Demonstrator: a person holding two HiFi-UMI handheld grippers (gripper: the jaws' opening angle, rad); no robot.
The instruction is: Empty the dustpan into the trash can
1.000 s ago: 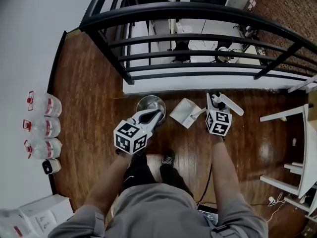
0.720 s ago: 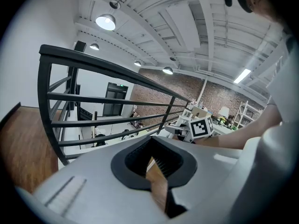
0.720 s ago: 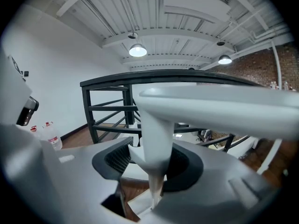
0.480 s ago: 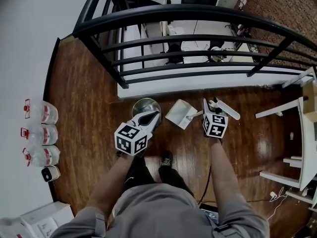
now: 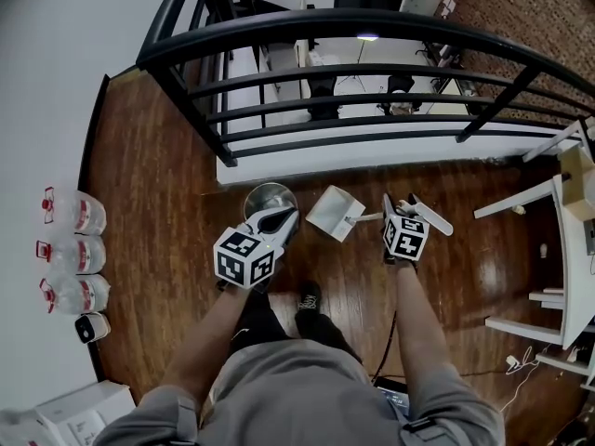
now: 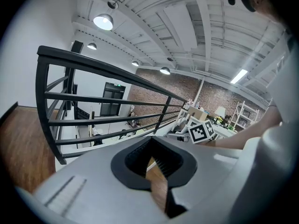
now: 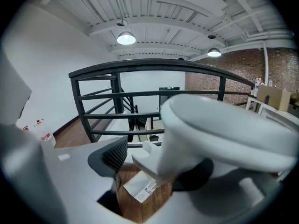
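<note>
Standing over a wood floor with a gripper in each hand. Holding the left gripper at the near rim of the round metal trash can, jaws pressed together on nothing. Holding the right gripper farther right of the trash can, past the dustpan, jaws spread wide and just now opening further, pinching nothing. White dustpan lying on the floor just right of the trash can, apart from it, handle pointing away from the trash can and reaching in between the right gripper's parted jaws, neither pad pressing on it. Black railing just beyond the trash can. Three water bottles well left of the trash can, by the wall.
</note>
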